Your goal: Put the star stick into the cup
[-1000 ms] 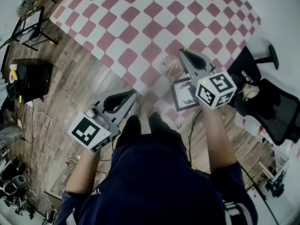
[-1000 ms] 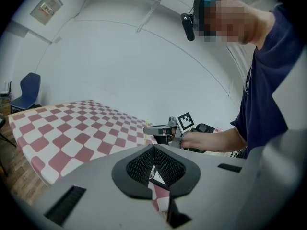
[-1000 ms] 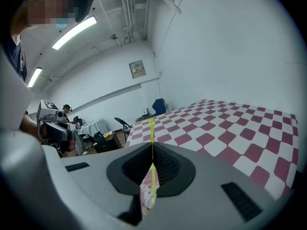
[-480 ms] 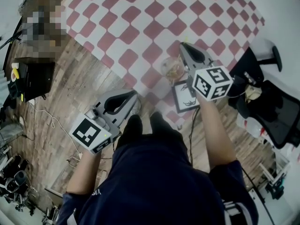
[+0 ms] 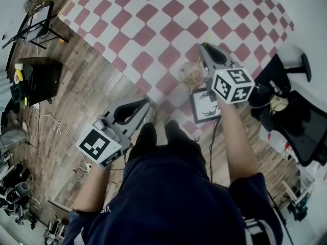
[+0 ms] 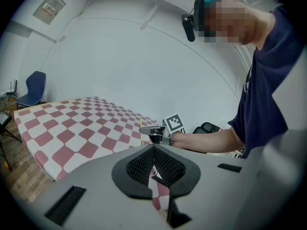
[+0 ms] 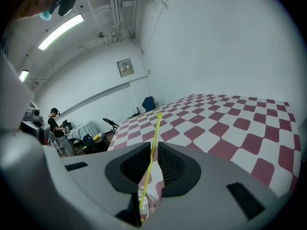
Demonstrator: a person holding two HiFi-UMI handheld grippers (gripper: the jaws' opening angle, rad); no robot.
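Standing with its lower end already down in the cup (image 7: 146, 206), the star stick (image 7: 154, 138) rises tilted through the gap between the pads of the right gripper (image 7: 154, 150). Those jaws are opening, with the stick between them and no pad visibly pressing on it. It is a very thin, straight, yellow rod, probably light and a little springy, and it would likely slip or bend under a hard pinch. It is best taken mid-shaft with gentle pressure. Its top end is too small to show the star clearly. The cup looks like clear, smooth, round glass or plastic, easily tipped, and it stands near the edge of a table covered in a red-and-white checked cloth (image 5: 153, 19). The ribbed black pads of the left gripper (image 6: 153, 150) are clenched together on nothing, held low, well apart from the cup.
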